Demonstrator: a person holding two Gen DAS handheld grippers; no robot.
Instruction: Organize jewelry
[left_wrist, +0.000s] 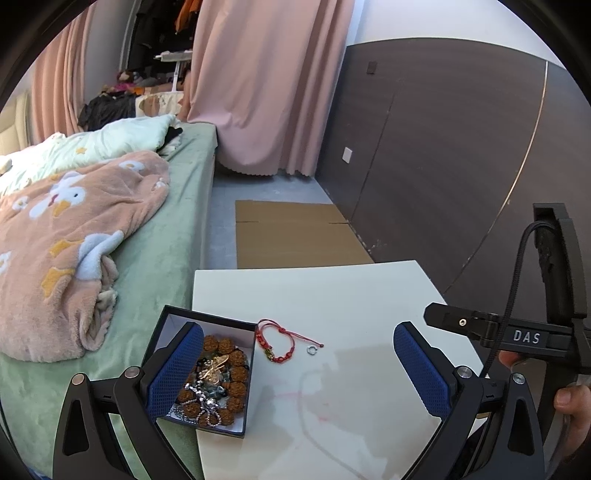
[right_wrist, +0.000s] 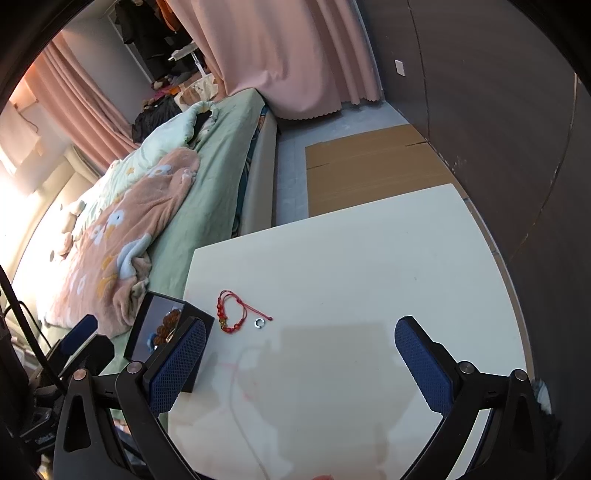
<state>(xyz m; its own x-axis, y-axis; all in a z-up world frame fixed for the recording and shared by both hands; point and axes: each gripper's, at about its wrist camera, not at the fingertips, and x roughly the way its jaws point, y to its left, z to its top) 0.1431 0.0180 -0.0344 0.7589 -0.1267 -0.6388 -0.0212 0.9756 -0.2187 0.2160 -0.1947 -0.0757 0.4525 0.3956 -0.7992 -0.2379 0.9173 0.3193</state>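
A dark jewelry box (left_wrist: 207, 369) sits at the left edge of the white table (left_wrist: 351, 295), holding brown bead bracelets (left_wrist: 229, 373), a gold piece and a silver chain. A red cord bracelet (left_wrist: 275, 341) and a small silver ring (left_wrist: 312, 350) lie on the table just right of the box. My left gripper (left_wrist: 299, 369) is open and empty, its left finger over the box. In the right wrist view the box (right_wrist: 162, 328), the red bracelet (right_wrist: 232, 312) and the ring (right_wrist: 260, 323) lie ahead of my right gripper (right_wrist: 299, 369), which is open and empty above the table (right_wrist: 369, 258).
A bed with a green sheet (left_wrist: 166, 240) and a pink blanket (left_wrist: 66, 240) borders the table's left side. Flat cardboard (left_wrist: 291, 232) lies on the floor beyond the table. A dark wood wall panel (left_wrist: 443, 147) runs along the right. Pink curtains (left_wrist: 258, 74) hang behind.
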